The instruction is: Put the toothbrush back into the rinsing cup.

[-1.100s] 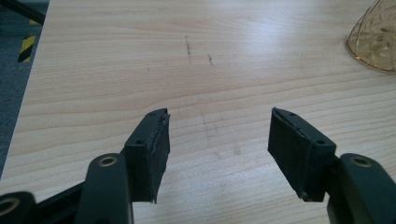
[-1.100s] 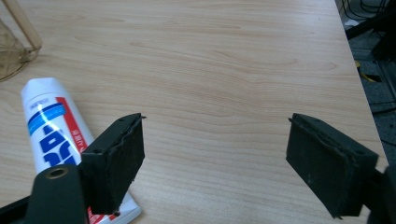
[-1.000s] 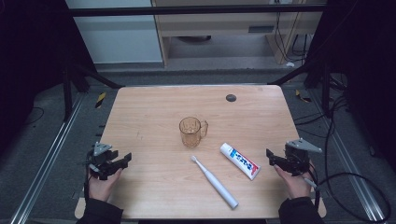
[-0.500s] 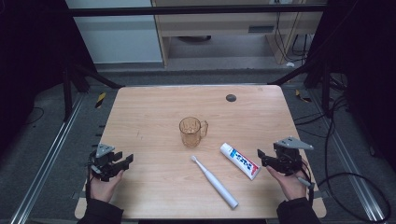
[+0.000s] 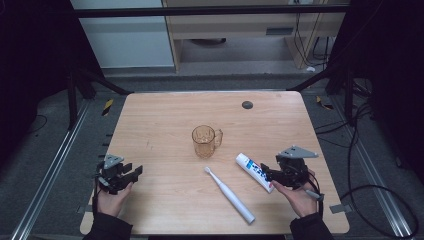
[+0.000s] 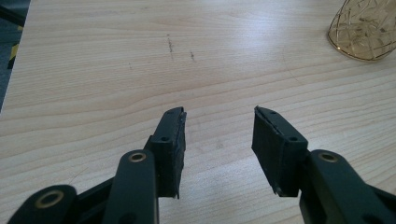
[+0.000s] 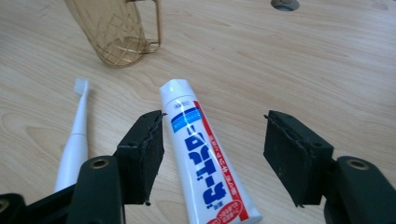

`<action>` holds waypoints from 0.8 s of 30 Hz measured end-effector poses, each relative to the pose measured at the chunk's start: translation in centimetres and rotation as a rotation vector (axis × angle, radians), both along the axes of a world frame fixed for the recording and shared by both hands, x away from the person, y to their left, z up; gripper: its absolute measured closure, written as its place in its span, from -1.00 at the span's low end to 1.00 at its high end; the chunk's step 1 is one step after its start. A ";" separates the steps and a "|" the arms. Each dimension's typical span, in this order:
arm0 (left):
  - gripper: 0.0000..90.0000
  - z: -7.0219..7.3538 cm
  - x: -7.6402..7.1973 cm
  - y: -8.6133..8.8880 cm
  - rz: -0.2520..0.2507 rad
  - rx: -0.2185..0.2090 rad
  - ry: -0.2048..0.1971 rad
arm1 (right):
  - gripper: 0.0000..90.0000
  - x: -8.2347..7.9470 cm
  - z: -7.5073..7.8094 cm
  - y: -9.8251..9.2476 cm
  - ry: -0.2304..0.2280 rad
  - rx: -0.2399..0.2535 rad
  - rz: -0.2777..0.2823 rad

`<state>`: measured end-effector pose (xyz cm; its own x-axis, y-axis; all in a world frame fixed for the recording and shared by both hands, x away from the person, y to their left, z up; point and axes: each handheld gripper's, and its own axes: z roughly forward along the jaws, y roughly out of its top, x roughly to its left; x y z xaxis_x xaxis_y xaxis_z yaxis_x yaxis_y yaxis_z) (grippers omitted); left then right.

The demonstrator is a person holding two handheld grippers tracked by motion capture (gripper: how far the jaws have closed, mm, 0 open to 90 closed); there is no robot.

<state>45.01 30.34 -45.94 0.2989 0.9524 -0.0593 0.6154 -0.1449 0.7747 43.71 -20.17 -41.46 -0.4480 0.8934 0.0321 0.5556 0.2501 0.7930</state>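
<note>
A white toothpaste tube (image 5: 254,171) with blue and red print lies flat on the wooden table (image 5: 165,115), right of centre. My right gripper (image 5: 265,175) hovers over its lower end. In the right gripper view the tube (image 7: 205,158) lies between the jaws of that gripper (image 7: 212,140). The jaws have just been closing, and the pads stand clear of the tube on both sides. A white toothbrush (image 5: 230,195) lies slantwise to the tube's left. An amber see-through mug (image 5: 205,141) stands upright at mid-table. My left gripper (image 5: 135,172) rests open at the table's left edge, empty (image 6: 218,126).
A small dark round grommet (image 5: 247,105) sits in the tabletop near the far edge. Metal rails and cables run along the floor on both sides of the table. The mug (image 6: 366,30) is far off to the right of the left gripper.
My right gripper has moved left from the table's right edge and risen a little, and is now over the toothpaste tube, jaws narrower. The left gripper has stayed put.
</note>
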 end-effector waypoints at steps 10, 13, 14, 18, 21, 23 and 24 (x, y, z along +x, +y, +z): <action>0.17 -0.2 0.1 -0.2 -0.009 0.013 0.001 | -0.06 -0.1 0.1 1.9 0.037 -0.017 0.046; 0.15 -0.2 0.1 -0.2 -0.010 0.012 0.000 | -0.04 -0.1 0.0 2.7 0.055 -0.027 0.058; 0.15 -0.2 0.1 -0.2 -0.009 0.012 0.000 | -0.04 -0.1 0.0 2.7 0.055 -0.027 0.058; 0.15 -0.2 0.1 -0.2 -0.014 0.020 -0.001 | -0.02 -0.1 0.0 3.5 0.071 -0.033 0.073; 0.14 -0.3 0.2 -0.3 -0.016 0.026 0.003 | 0.00 0.0 -0.1 4.1 0.092 -0.037 0.085; 0.14 -0.4 0.3 -0.3 -0.015 0.026 0.003 | 0.01 0.0 -0.2 4.7 0.110 -0.040 0.097; 0.14 -0.5 0.3 -0.3 -0.016 0.027 0.004 | 0.01 0.0 -0.2 4.7 0.110 -0.040 0.097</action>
